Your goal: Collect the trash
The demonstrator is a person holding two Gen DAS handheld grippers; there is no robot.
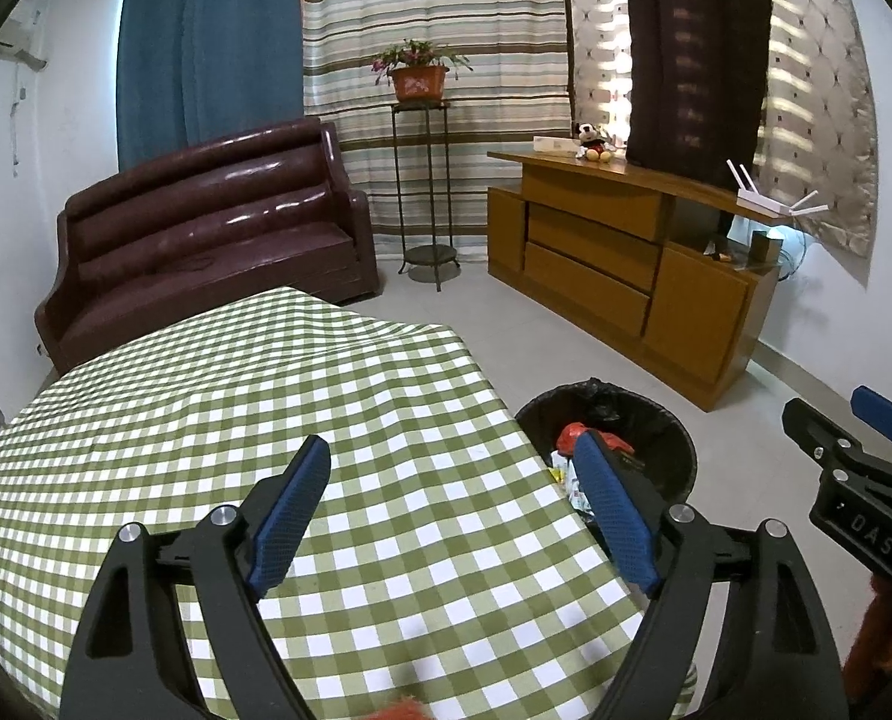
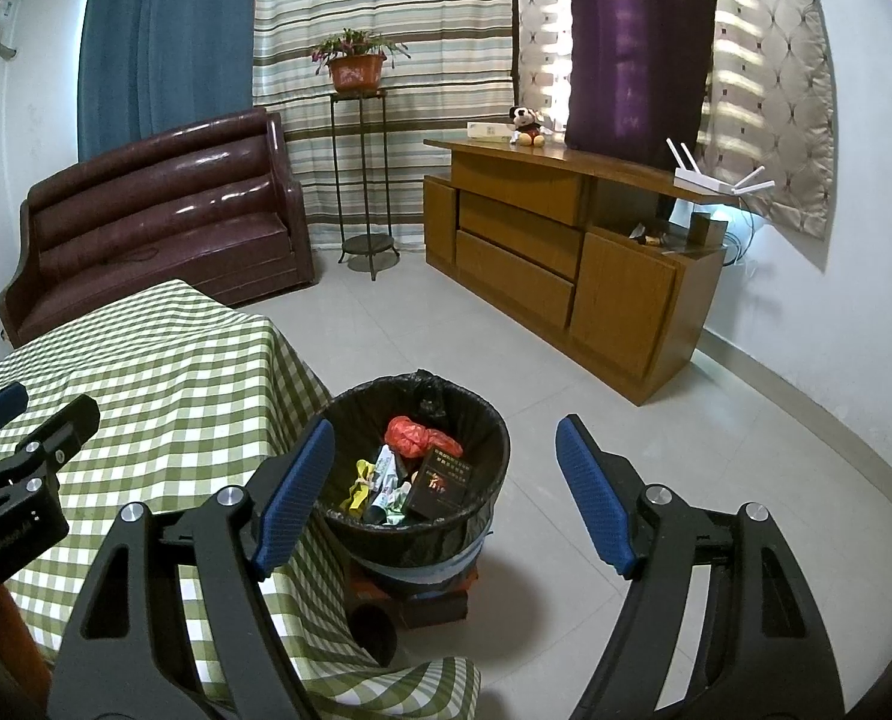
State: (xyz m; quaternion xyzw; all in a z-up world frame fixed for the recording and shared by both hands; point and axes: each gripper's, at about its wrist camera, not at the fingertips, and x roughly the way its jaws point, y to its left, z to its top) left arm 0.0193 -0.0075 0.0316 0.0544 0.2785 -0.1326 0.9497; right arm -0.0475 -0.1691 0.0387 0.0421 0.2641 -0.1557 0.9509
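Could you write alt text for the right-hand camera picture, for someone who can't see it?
An open, empty right gripper hangs over a black-lined trash bin holding a red bag, a dark box and wrappers. A checked tablecloth lies to its left.

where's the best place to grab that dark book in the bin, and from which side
Grip the book's upper edge, coming from above. It leans tilted in the bin with its cover showing; that edge looks free, while its lower part sits in the trash.
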